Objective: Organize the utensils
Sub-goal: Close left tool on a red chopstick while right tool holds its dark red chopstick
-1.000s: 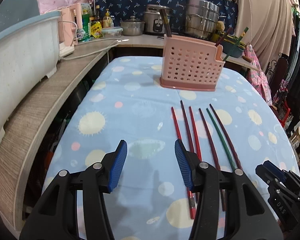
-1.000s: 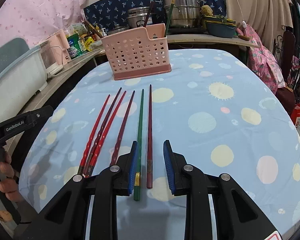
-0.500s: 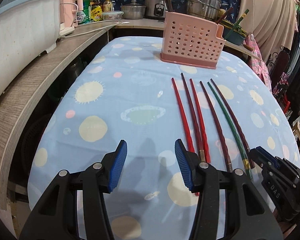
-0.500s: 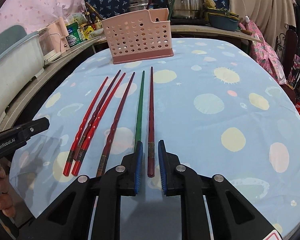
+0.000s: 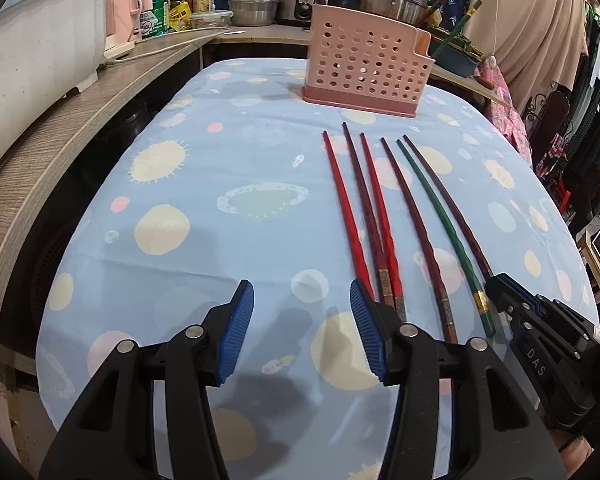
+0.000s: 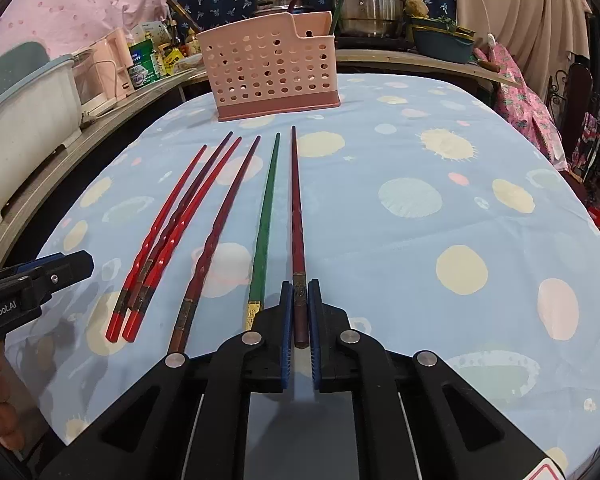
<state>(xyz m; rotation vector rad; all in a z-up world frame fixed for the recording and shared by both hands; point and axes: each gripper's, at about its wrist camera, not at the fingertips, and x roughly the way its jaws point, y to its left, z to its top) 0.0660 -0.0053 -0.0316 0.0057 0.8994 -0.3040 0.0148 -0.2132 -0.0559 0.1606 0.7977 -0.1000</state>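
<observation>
Gripping the slim maroon chopstick [image 6: 298, 216] between ribbed blue pads [image 6: 287, 320], our right claw [image 6: 299, 312] clamps it; our left claw [image 5: 300, 332] gapes wide.

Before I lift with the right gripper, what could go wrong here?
1. The right gripper pinches the dark red chopstick only at its butt end, so the long shaft may droop or swivel.
2. The green chopstick lies right beside the jaws and could be dragged along.
3. The pink holder already holds sticks; insertion might snag them.
</observation>
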